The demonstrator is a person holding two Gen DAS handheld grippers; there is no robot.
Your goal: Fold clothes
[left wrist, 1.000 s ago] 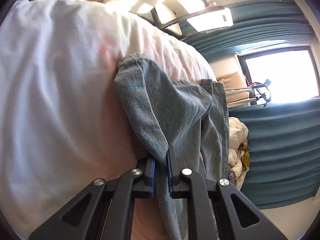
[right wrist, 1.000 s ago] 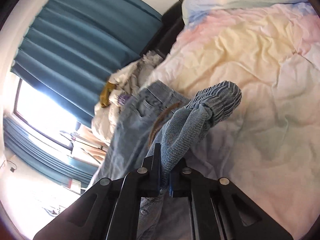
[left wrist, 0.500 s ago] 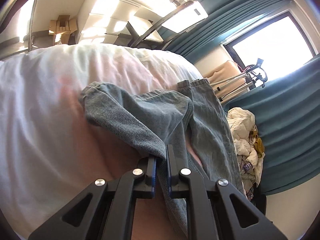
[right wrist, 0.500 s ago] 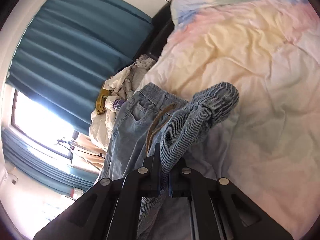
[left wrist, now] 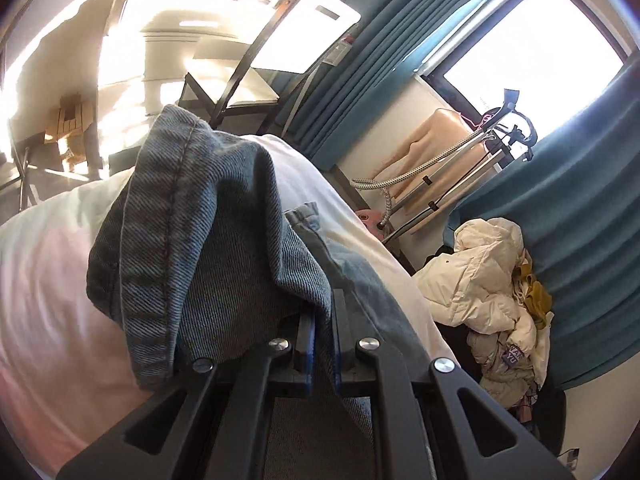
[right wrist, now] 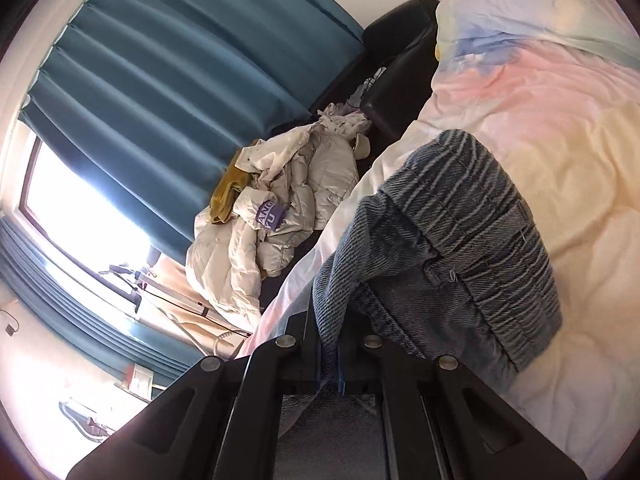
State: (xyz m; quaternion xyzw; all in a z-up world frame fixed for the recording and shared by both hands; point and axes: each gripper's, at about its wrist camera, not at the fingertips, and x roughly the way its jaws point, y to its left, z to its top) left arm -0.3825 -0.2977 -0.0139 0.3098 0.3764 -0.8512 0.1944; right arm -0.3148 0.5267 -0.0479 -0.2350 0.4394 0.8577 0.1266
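A: What does the left gripper (left wrist: 325, 344) have hold of?

B: Its fingers are closed down to a narrow gap with a fold of the jeans (left wrist: 200, 240) pinched between the blue pads. The denim bunches up right in front of the left camera, a stitched hem hanging down on the left side of the fingers.

A: And the right gripper (right wrist: 330, 360)?

B: The same. Its fingers are nearly together and a strip of the jeans (right wrist: 460, 248) passes between them. On that side the gathered waistband shows, draped over the right finger and drooping toward the bed (right wrist: 540, 128).

A: So where are the jeans, exactly?

B: Held up at both ends, above the bed. In the left view part of one leg trails down past the fingers over the pale bedcover (left wrist: 48, 280).

A: What lies around the bed?

B: A heap of cream-coloured jackets (right wrist: 272, 216) sits on the floor beside the bed, with a mustard-yellow garment (right wrist: 226, 196) tucked into it. Behind the heap hang teal curtains (right wrist: 168, 80), and a bright window (left wrist: 532, 44) shows between them. In the left view a garment steamer (left wrist: 460, 160) stands near the window, and a folding table (left wrist: 296, 36) is farther back.

A: Anything at the head of the bed?

B: A dark headboard (right wrist: 400, 28), against the wall.
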